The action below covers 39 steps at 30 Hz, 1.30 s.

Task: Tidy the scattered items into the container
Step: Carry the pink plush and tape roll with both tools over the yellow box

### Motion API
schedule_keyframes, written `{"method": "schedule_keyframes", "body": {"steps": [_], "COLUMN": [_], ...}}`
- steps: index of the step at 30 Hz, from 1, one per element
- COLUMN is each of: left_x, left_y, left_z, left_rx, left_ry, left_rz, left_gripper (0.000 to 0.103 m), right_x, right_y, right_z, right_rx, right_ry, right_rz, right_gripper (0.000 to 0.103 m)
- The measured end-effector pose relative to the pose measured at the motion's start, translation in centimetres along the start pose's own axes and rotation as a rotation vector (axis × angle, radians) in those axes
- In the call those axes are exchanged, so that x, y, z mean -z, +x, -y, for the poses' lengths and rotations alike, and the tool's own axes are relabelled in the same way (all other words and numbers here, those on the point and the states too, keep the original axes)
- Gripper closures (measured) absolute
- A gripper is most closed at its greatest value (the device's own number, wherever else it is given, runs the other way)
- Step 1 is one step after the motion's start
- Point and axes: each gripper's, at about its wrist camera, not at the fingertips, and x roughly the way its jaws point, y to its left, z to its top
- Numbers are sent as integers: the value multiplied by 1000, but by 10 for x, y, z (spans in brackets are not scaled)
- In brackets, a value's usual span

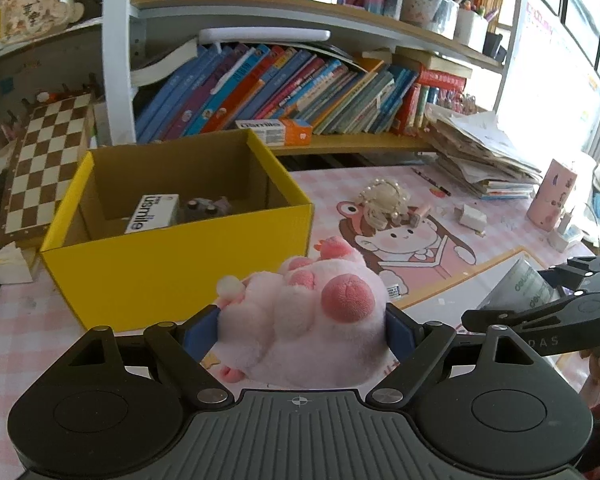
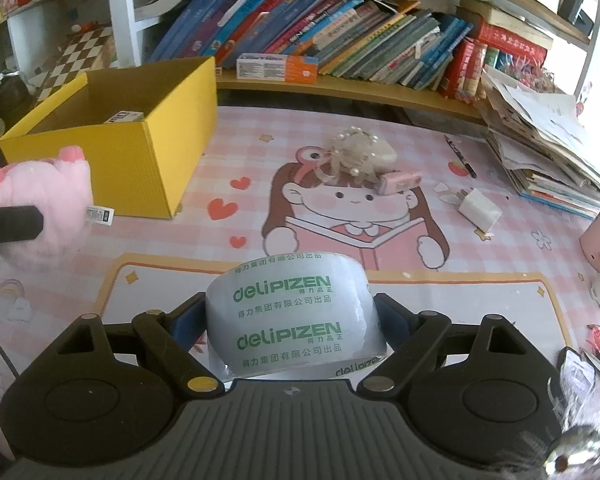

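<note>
A pink plush paw [image 1: 300, 320] is gripped in the left claw [image 1: 302, 330] just near of the yellow box [image 1: 172, 264], a tape roll [image 2: 290, 316] in the right claw [image 2: 292, 320]. A white carton [image 1: 152, 213] is already held inside; a hair bow [image 2: 354, 154], eraser [image 2: 402, 181] and charger [image 2: 479, 208] are left on the table [image 2: 520, 248].

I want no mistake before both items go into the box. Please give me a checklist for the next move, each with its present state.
1. Left gripper shut on the pink plush toy: ok.
2. Right gripper shut on the roll of tape: ok.
3. Yellow cardboard box open on top: ok.
4. Free room in the box beside the white carton and small grey item: ok.
5. Way from plush toy to box free: ok.
6. Firmness of the grip on the tape: cannot tell.
</note>
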Motion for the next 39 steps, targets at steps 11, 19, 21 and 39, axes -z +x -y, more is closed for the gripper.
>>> {"method": "schedule_keyframes", "body": {"steps": [11,19,21,39], "left_x": [10,14,14,2], "left_y": [-16,-28,-31,-51], "left_z": [-41,-65,-72,-116], "left_rx": [-3,-21,-29,-76], "left_ry": [-33,-51,-59,-130], "left_rz": [17,37,44,130], "left_gripper": [17,17,17,17], "right_x": [-4,-10,-14,-52], "right_y": [-2,-1,-1,-5], "right_z": [-41,-64,-69,-110], "right_rx": [8,-1,-7,-74], "right_ry": [-29,-49,-55,-124], "right_rz": [9,22,31,103], "right_gripper": [17,17,17,17]}}
